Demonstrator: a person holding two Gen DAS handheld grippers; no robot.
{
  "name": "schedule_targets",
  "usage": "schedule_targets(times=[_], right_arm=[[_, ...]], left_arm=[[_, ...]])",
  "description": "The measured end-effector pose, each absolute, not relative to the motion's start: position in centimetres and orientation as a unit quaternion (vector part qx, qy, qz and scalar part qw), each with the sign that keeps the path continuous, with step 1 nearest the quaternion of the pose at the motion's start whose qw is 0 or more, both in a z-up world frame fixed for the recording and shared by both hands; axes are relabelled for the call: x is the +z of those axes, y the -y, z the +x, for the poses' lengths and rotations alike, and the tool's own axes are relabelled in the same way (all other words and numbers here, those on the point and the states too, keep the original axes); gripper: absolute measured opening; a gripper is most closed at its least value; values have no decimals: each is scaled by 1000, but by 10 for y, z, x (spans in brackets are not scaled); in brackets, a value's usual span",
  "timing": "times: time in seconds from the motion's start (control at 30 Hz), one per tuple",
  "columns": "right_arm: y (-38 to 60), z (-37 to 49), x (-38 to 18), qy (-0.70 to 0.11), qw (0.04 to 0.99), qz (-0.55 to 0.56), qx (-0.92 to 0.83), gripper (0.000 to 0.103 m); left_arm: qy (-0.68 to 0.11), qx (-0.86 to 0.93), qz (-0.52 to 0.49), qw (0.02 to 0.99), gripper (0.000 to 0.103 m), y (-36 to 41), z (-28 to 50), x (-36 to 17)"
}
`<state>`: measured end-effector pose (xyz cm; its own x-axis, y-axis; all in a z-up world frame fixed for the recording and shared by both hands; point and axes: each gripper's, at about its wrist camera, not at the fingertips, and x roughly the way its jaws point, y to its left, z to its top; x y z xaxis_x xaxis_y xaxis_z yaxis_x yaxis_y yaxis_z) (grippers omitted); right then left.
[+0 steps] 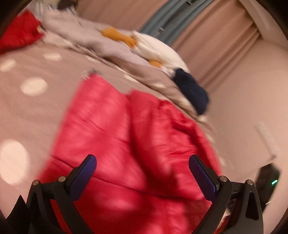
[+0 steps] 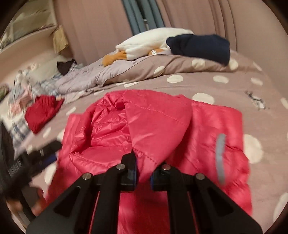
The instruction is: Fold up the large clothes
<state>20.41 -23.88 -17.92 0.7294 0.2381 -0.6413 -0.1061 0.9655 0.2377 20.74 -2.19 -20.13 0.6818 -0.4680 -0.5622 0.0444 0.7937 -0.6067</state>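
A bright red quilted puffer jacket (image 2: 162, 126) lies spread on a taupe bedspread with white dots (image 2: 225, 84). In the right wrist view my right gripper (image 2: 143, 172) is shut on a raised fold of the jacket, near its hood, and the fabric bulges up between the pads. In the blurred left wrist view the same jacket (image 1: 126, 136) fills the lower middle. My left gripper (image 1: 142, 171) hovers over it with its blue-padded fingers (image 1: 84, 174) wide apart and nothing pressed between them.
A dark navy garment (image 2: 199, 46) and a white and orange plush toy (image 2: 144, 45) lie at the far side of the bed. A darker red garment (image 2: 43, 111) and crumpled grey bedding (image 2: 86, 77) sit at the left. Pink curtains (image 2: 198, 16) hang behind.
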Motion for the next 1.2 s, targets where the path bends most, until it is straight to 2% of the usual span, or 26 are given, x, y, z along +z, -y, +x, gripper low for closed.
schedule_targets(times=[0.07, 0.1, 0.13, 0.17, 0.23, 0.33, 0.47, 0.5, 0.53, 0.57, 0.6, 0.63, 0.67, 0.93, 1.2], right_arm=[[246, 195, -189, -361, 921, 109, 98, 10], [248, 190, -195, -362, 919, 116, 105, 10], [249, 187, -198, -362, 919, 120, 104, 10], [249, 182, -202, -362, 918, 124, 102, 10], [251, 172, -207, -366, 913, 141, 109, 10], [249, 160, -213, -367, 916, 127, 104, 10], [247, 154, -228, -382, 913, 113, 84, 14], [247, 151, -231, -374, 918, 110, 69, 18], [247, 150, -231, -367, 923, 102, 57, 30], [245, 148, -233, -358, 929, 84, 32, 55], [245, 147, -235, -350, 934, 64, -9, 67], [246, 146, -238, -345, 937, 53, -35, 85], [248, 147, -240, -344, 936, 55, -44, 89], [259, 158, -255, -356, 930, 83, -44, 93], [274, 189, -261, -380, 915, 133, -20, 92]], left_arm=[[-411, -126, -259, 865, 75, 34, 211, -213], [-427, -103, -231, 869, 53, 40, 214, -218], [-433, -83, -201, 875, 46, 45, 215, -224], [-427, -78, -182, 882, 44, 49, 212, -226], [-407, -65, -139, 900, 33, 58, 203, -222], [-391, -59, -89, 914, 31, 68, 185, -224], [-382, -37, -45, 922, 32, 77, 173, -230], [-378, -29, -38, 925, 38, 79, 173, -230], [-374, -11, -32, 927, 56, 77, 173, -232], [-371, 19, -23, 928, 70, 77, 173, -232], [-368, 56, -14, 928, 93, 75, 174, -233], [-368, 80, -12, 926, 101, 72, 176, -234], [-376, 74, -21, 923, 100, 69, 179, -236], [-397, 44, -52, 915, 98, 61, 192, -251], [-410, 37, -37, 911, 98, 72, 217, -254]])
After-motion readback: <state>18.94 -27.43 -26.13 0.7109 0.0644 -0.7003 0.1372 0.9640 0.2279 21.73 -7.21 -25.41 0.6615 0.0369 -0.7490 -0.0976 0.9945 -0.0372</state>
